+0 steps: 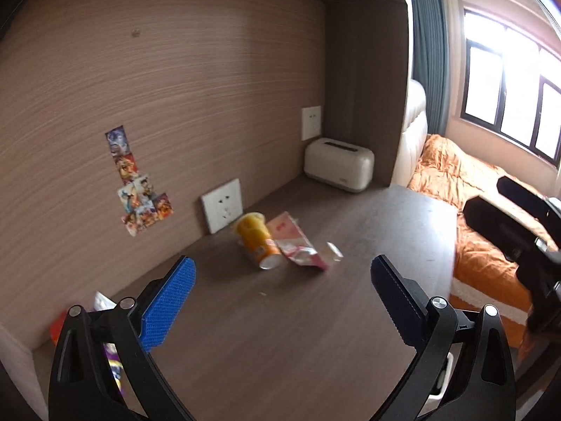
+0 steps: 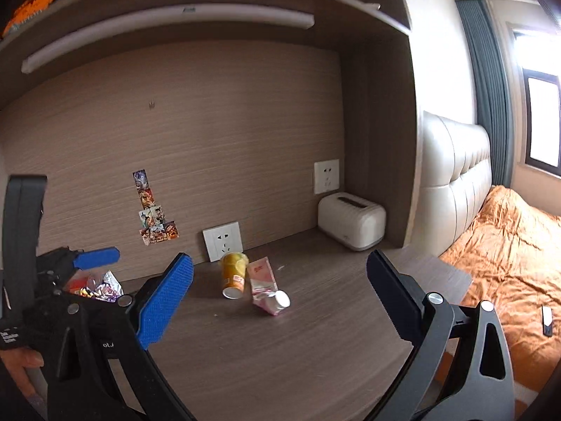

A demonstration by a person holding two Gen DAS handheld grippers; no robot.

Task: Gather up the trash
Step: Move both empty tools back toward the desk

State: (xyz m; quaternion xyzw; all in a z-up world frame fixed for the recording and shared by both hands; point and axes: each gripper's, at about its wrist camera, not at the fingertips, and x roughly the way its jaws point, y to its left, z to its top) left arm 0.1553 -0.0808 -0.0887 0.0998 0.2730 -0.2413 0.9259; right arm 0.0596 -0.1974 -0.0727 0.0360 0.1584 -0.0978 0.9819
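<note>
A yellow-orange cup (image 1: 257, 242) lies on its side on the dark wooden desk (image 1: 280, 333), touching a crumpled pink pouch (image 1: 298, 245) with a white cap. Both show in the right wrist view too: the cup (image 2: 233, 275) and the pouch (image 2: 264, 286). A pile of colourful wrappers (image 2: 101, 286) lies at the desk's left, partly hidden behind the left gripper's frame, and also shows in the left wrist view (image 1: 105, 319). My left gripper (image 1: 282, 301) is open and empty, short of the cup. My right gripper (image 2: 280, 301) is open and empty, just short of the pouch.
A white toaster (image 1: 338, 165) stands at the desk's back right corner. Wall sockets (image 1: 221, 205) and stickers (image 1: 140, 189) are on the back panel. A shelf (image 2: 168, 35) hangs above. A bed with an orange duvet (image 2: 508, 263) lies beyond the desk's right edge.
</note>
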